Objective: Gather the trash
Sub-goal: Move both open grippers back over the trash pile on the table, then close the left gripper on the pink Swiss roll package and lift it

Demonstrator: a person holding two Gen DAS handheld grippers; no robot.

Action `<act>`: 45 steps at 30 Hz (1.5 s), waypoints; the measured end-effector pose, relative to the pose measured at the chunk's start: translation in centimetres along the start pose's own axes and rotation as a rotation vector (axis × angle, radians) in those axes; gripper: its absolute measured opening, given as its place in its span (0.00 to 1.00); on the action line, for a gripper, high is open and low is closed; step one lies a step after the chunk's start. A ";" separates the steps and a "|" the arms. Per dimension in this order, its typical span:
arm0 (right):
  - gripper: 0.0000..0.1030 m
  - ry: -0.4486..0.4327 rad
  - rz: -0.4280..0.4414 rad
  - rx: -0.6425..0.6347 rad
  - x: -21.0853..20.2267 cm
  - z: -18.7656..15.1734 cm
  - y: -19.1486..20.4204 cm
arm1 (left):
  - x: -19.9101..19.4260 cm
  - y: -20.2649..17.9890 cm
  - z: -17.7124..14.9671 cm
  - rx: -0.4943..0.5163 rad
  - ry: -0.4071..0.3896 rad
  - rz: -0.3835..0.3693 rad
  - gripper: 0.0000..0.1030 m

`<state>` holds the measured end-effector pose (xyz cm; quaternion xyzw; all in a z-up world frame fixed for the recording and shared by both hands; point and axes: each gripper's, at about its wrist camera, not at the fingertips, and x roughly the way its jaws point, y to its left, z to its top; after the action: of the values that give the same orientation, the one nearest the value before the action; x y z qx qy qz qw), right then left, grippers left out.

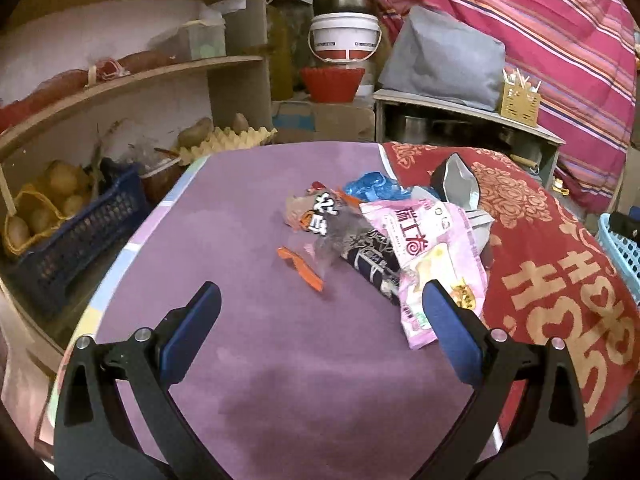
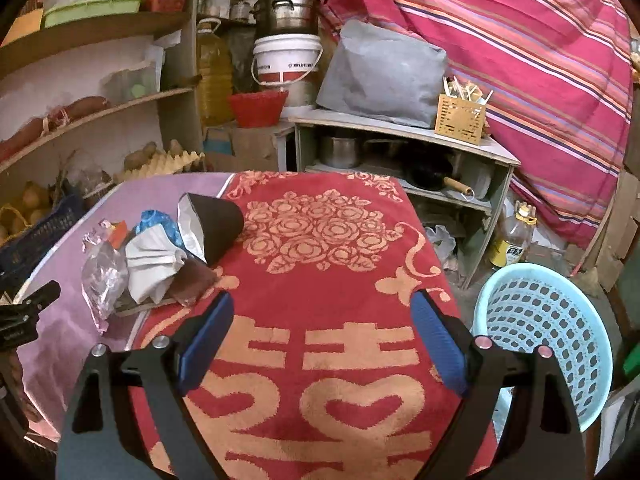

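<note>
A pile of trash lies on the purple tablecloth point(image 1: 240, 240): a pink snack wrapper point(image 1: 436, 256), a dark printed wrapper point(image 1: 372, 260), an orange strip point(image 1: 302, 268), a blue crumpled bag point(image 1: 372, 186) and a dark foil pouch point(image 1: 456, 184). My left gripper point(image 1: 320, 296) is open and empty, just short of the pile. In the right wrist view the pouch point(image 2: 216, 220), a white wrapper point(image 2: 154, 264) and a clear bag point(image 2: 100, 276) lie to the left. My right gripper point(image 2: 322, 304) is open and empty above the red towel point(image 2: 320, 240). A light blue basket point(image 2: 544, 332) stands right of the table.
Shelves with potatoes, an egg tray point(image 1: 228, 142) and a dark blue crate point(image 1: 76, 240) stand on the left. A low cabinet point(image 2: 400, 132) with pots, a white bucket point(image 2: 288, 64) and a red bowl point(image 2: 258, 108) stand behind the table. A striped quilt hangs at right.
</note>
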<state>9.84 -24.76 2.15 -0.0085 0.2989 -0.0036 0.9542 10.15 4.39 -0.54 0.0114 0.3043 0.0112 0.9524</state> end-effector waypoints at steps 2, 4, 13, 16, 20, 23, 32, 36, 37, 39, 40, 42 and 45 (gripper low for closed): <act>0.86 0.003 -0.014 -0.008 0.2 0.0 0.0 | 0.1 -0.6 0.3 0.001 -0.002 -0.023 0.94; 0.86 0.006 -0.027 -0.011 0.4 0.0 0.1 | 0.1 -1.7 1.0 -0.004 -0.006 -0.052 0.94; 0.86 0.026 -0.031 -0.002 0.9 -0.1 -0.5 | 0.9 -3.0 0.9 0.039 0.029 -0.070 0.94; 0.86 0.032 -0.030 0.011 0.9 -0.1 -0.7 | 1.3 -1.7 0.9 0.009 0.038 -0.084 0.94; 0.86 0.030 -0.029 0.011 1.0 -0.1 -0.7 | 0.8 -1.1 1.7 0.003 0.028 -0.138 0.93; 0.86 0.030 -0.032 0.012 1.1 -0.1 -0.8 | 0.2 -1.3 1.9 0.046 0.013 -0.100 0.93; 0.86 0.035 -0.028 0.000 1.3 -0.3 -0.4 | 4.2 -1.1 0.8 -0.002 0.132 -0.069 0.93; 0.86 0.042 -0.027 0.000 1.4 -0.4 -0.4 | 6.2 -2.3 0.9 -0.014 0.179 -0.100 0.86; 0.86 0.040 -0.028 0.001 1.4 -0.3 -0.5 | 6.5 -2.6 0.9 -0.016 0.184 -0.108 0.83; 0.86 0.039 -0.029 0.002 1.4 -0.4 -0.6 | 7.3 -3.4 1.0 -0.016 0.205 -0.122 0.76; 0.86 0.039 -0.030 0.003 1.5 -0.4 -0.7 | 7.5 -3.7 1.0 -0.013 0.213 -0.132 0.70; 0.86 0.041 -0.031 0.007 1.5 -0.4 -0.9 | 8.2 -4.4 1.0 -0.009 0.234 -0.166 0.63; 0.86 0.046 -0.028 0.016 1.7 -0.5 -1.1 | 8.4 -5.3 0.9 0.008 0.236 -0.184 0.51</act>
<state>10.98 -25.86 0.81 -0.0048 0.3208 -0.0198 0.9469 17.59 -0.70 -4.86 -0.0144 0.4141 -0.0762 0.9069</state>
